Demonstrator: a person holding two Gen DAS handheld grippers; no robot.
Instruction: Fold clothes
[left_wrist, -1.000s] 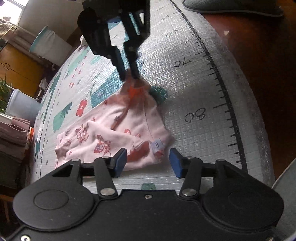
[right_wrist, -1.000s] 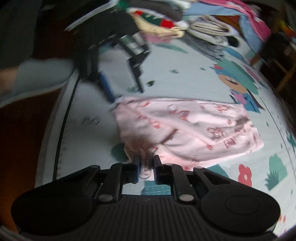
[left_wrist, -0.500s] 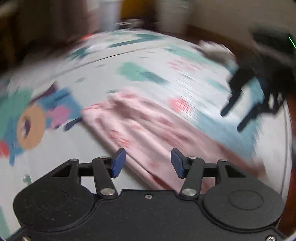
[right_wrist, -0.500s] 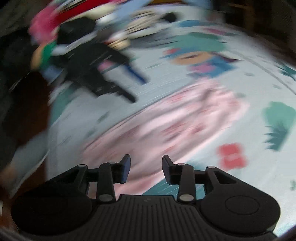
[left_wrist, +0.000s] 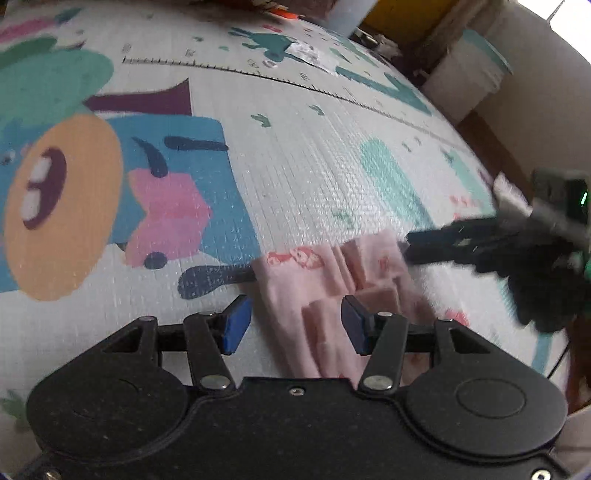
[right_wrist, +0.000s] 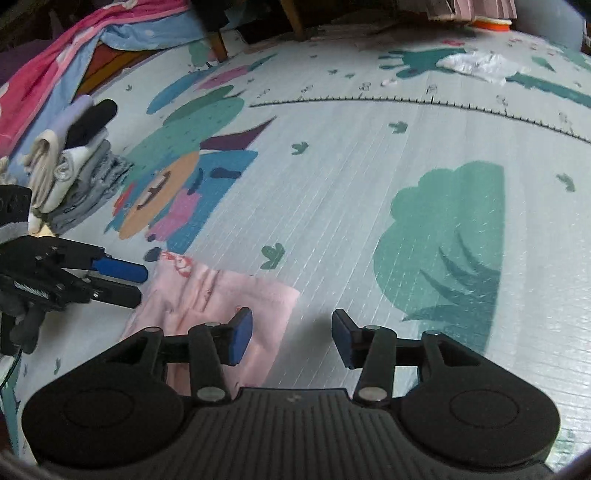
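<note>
I have both tools at the far end of the pink garment (left_wrist: 325, 295), flat on the play mat (left_wrist: 314, 155); left hand-held gripper (left_wrist: 295, 325) released astride it; right hand-held gripper (right_wrist: 291, 339), jaws just opening, empty beside its corner, ready for the next fold.

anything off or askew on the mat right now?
Mostly fine. The pink garment lies on the play mat with its far edge bunched into ridges, not flat. A crumpled white item lies loose on the mat's far side, apart from the folded pile. Nothing looks spilled or damaged.
</note>
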